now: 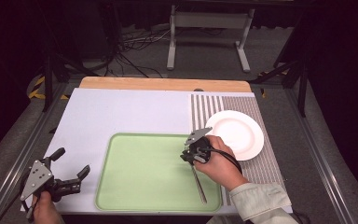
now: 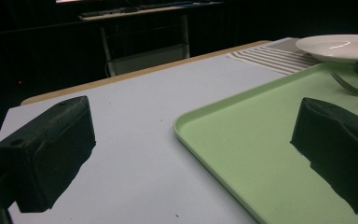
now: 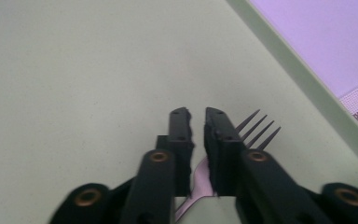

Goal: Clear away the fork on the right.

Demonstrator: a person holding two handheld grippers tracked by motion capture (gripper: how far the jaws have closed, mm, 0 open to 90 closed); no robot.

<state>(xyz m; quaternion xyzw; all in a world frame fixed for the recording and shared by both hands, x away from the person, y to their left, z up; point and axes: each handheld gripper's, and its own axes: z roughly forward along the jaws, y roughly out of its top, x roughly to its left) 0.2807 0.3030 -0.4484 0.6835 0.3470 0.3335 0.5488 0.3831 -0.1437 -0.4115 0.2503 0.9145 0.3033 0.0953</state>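
A silver fork lies on the pale green tray, handle toward the near edge. My right gripper points down at the fork's head end. In the right gripper view its jaws stand almost together, with the fork's neck between them and the tines sticking out past the right jaw. My left gripper rests open at the table's near left, beside the tray. In the left gripper view its jaws stand wide apart with nothing between them, and the fork shows far off on the tray.
A white plate sits on a striped placemat right of the tray, close behind my right hand. A white mat covers the rest of the table, with a wooden edge at the back. The plate also shows in the left gripper view.
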